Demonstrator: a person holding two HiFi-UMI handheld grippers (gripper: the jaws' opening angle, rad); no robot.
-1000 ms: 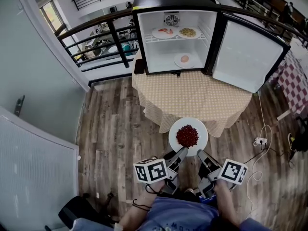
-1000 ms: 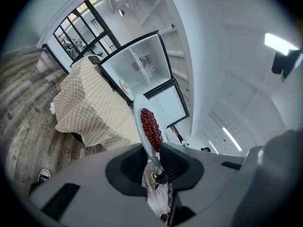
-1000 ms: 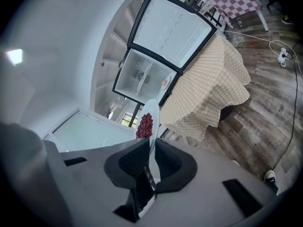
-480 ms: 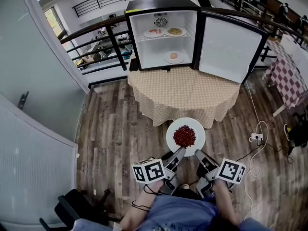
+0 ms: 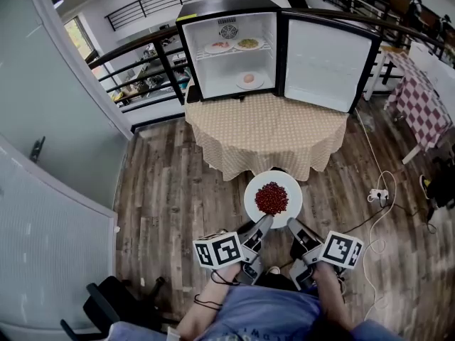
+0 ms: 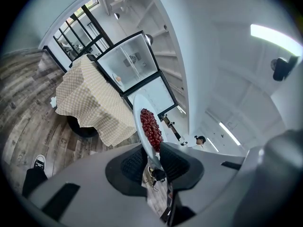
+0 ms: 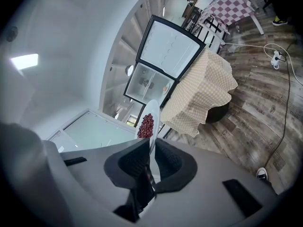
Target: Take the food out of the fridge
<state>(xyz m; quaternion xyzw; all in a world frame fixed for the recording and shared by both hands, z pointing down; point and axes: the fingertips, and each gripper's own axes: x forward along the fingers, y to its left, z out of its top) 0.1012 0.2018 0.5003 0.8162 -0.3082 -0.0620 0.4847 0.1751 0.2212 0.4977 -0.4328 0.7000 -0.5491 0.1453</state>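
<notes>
So, a white plate [image 5: 253,189] heaped with small red food [image 5: 271,198] is held out over the wood floor [image 5: 167,183], low in front of the person and off the table [image 5: 266,130]. It's pinched at its near rim from both sides. The left gripper [image 5: 264,223] is clamped on the near-left edge and the right gripper [image 5: 291,225] on the near-right edge. In both gripper views the thin rim is seen squeezed between the ribbed pads, with the plate sticking out past the jaw tips.

From the head view the plate's far edge lines up with the hanging hem of the checked cloth. Whether there's a gap there can't be told.

The fridge [image 5: 220,6] is parked at the back of the table, with its door [image 5: 323,59] swung wide open to the right. Three plates are left inside: two on the upper shelf [image 5: 218,47] [image 5: 248,44] and one on the bottom [image 5: 248,80].

Plenty of bare floor is seen left of the table, up to the grey wall [image 5: 50,119]. On the right it's tighter: a cable and power strip [image 5: 377,194] are lying on the boards, and another checked table [image 5: 423,98] is further out. A black chair [image 5: 106,307] is tucked in at the person's near left.
</notes>
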